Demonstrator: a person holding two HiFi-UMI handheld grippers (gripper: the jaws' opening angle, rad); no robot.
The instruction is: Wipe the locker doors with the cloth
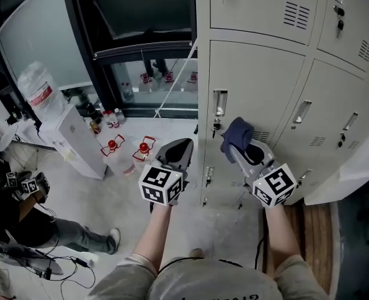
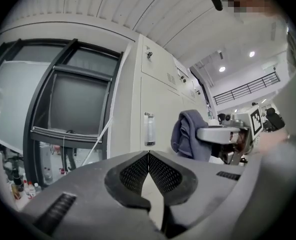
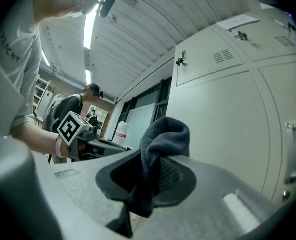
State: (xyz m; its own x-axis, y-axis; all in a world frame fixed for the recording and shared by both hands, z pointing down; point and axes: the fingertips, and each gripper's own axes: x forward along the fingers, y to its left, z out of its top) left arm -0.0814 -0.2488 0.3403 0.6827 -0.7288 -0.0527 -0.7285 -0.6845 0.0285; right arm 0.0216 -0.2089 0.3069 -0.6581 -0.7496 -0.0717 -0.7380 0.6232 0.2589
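Currently, entries run left to right.

Hazards, as judged:
- Left gripper (image 1: 175, 150): jaws pressed together on nothing, hanging just beside the lockers' left edge. Idle; a careless swing could knock that edge or a handle (image 1: 220, 103).
- Right gripper (image 1: 245, 146): jaws clamped on a dark blue cloth (image 1: 236, 132), bunched above the tips and raised before the locker doors (image 1: 259, 83). Contact with the door cannot be confirmed.
  - The grip takes a fold only, so drag on the metal might pull the cloth loose.
  - With little cloth past the tips, hard jaw could scrape paint.
  - Handles and keys may snag the fabric.

Surface: pale painted metal, smooth, probably easy to wipe; broken by upright handles, vent slots and locks.

Room:
- Seated person (image 1: 22, 224), far left.
- White water dispenser (image 1: 75, 142) with bottle on top.
- Small red-capped bottles (image 1: 112, 145) on the grey floor (image 1: 109, 199).
- Dark window (image 1: 140, 11).
- Lockers.
- Wooden strip (image 1: 315, 230), far right.
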